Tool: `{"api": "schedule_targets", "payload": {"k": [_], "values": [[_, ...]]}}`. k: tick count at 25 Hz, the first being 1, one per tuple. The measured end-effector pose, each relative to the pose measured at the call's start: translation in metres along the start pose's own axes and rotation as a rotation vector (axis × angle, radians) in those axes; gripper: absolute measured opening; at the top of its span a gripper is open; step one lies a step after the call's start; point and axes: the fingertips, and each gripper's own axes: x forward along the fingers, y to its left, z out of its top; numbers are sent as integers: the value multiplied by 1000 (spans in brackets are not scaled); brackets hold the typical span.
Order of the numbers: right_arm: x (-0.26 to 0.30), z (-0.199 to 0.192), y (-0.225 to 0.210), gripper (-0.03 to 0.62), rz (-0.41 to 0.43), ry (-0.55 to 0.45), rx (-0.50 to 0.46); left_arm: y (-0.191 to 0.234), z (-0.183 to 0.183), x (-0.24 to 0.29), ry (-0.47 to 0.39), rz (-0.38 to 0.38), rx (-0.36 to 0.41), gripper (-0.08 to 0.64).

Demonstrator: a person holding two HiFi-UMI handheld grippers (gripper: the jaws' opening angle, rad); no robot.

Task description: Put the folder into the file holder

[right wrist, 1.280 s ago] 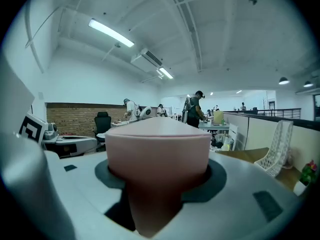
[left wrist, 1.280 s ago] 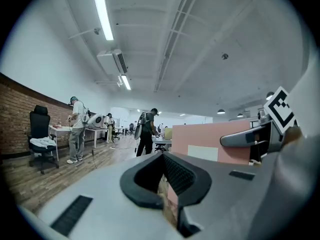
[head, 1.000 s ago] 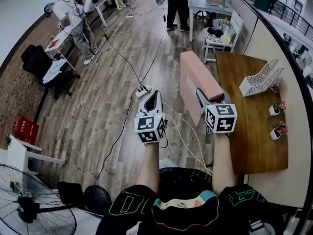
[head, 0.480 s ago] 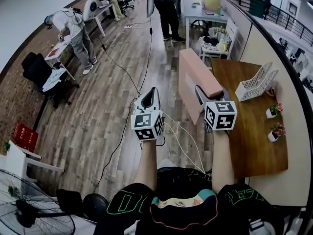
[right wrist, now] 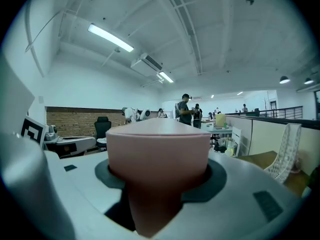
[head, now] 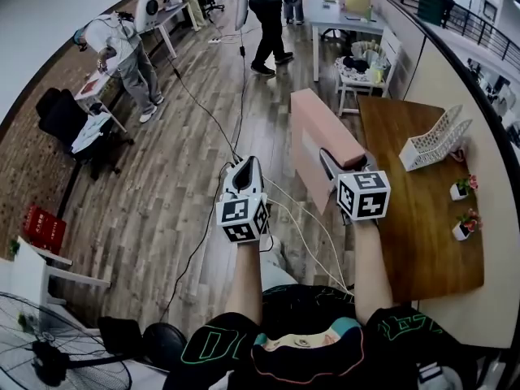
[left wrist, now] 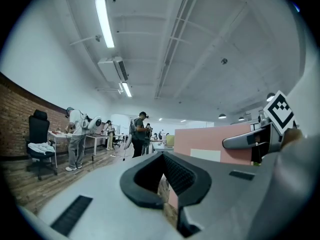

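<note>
A pink folder (head: 321,140) stands on edge in the air over the wooden floor, just left of the brown desk (head: 414,226). My right gripper (head: 331,162) is shut on its near end; in the right gripper view the folder (right wrist: 157,149) fills the space between the jaws. The white wire file holder (head: 435,140) stands on the far part of the desk, to the right of the folder, and appears as the file holder (right wrist: 286,146) at the right edge. My left gripper (head: 246,167) hangs shut to the left of the folder, holding nothing. The folder (left wrist: 210,141) shows beyond the left gripper (left wrist: 162,184).
Two small potted plants (head: 460,188) sit on the desk near the partition wall. Cables (head: 301,234) trail over the floor below the grippers. A fan (head: 49,356) stands at the lower left. People work at tables at the far end of the room.
Both grippers and the folder have drifted slightly left and lower in the head view. The person at the back has walked left. The grips are unchanged.
</note>
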Motion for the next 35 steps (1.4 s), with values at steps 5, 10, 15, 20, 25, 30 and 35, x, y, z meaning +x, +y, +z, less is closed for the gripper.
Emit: {"api": "schedule_targets", "payload": {"k": [5,10,15,20,25,30,35], "values": [[41,-15,-12,280,-26,58,4,18,-23,41,45,-24,-33,-3],[100,-25,-22,280,-53,101,46,50,-42,89,107,-41,-47,-3],[171,-48,-19,280,-38,173,92,97,-72,134,182,-20,-81,-3],[237,-57,-5,279,-24,246,80,148,-89,170,219,0,-128,-3],[313,-35,23,281,14,240,44,221,-84,205,194,59,-169,-3],[357,-17,44,280,49,223,14,265,-78,235,154,76,-198,-3],[373,9,29,280,-9,215,-34,276,-54,261,102,49,-209,-3]]}}
